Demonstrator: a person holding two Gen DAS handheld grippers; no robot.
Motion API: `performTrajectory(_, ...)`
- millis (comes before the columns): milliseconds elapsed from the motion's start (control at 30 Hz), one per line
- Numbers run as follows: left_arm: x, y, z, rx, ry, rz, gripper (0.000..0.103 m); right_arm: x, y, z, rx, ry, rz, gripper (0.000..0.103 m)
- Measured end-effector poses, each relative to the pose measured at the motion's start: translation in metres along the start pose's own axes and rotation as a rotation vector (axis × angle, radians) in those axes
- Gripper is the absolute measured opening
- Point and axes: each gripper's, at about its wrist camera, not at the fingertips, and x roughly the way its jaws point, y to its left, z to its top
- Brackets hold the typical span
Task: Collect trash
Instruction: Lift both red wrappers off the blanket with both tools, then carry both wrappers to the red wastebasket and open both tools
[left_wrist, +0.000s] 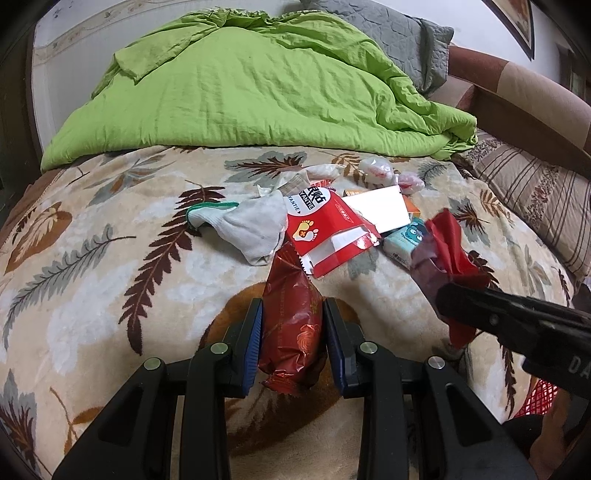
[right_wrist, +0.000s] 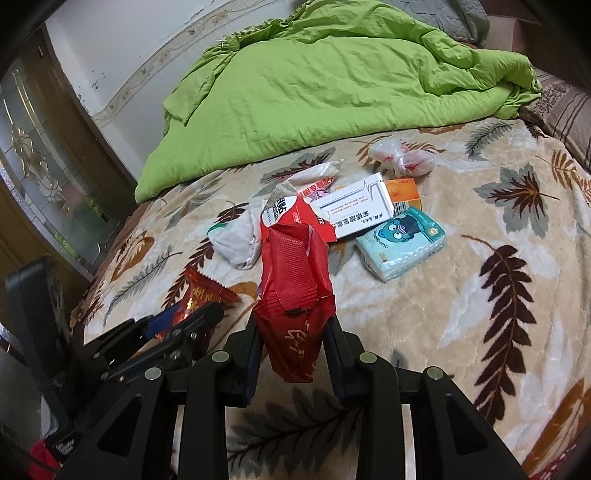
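My left gripper is shut on a dark red snack wrapper, which runs lengthwise between its blue pads just above the bed. My right gripper is shut on a bright red crumpled wrapper that stands up between its fingers. Each view shows the other gripper from the side: the right one with its red wrapper, the left one with its wrapper. Beyond lies a litter pile: a red-and-white packet, a white medicine box, an orange box, a tissue pack and knotted plastic bags.
A grey sock lies left of the pile on the leaf-patterned blanket. A green duvet is heaped at the far end, a striped pillow at the right. A glass-panelled door stands left of the bed.
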Motion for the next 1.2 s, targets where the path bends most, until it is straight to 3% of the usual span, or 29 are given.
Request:
performTrajectory(300,-0.014,-0.007,-0.005,-0.011,0.006,-0.034,0.031,-0.025,-0.007,-0.009,0.029,0.008,0.026,0.034)
performTrajectory(800,-0.057,-0.056,-0.014,0.069,-0.003,-0.121,0.031,-0.094,-0.043,-0.022,0.094,-0.064,0.043,0.034)
performTrajectory(1033,-0.075,-0.103,-0.018,0.139,0.018,-0.214,0.031,-0.144,-0.083,-0.038,0.166,-0.109,0.028,0.034)
performTrajectory(1200,-0.088,-0.153,-0.02,0.23,0.03,-0.294,0.031,-0.191,-0.124,-0.066,0.245,-0.145,-0.031,0.034)
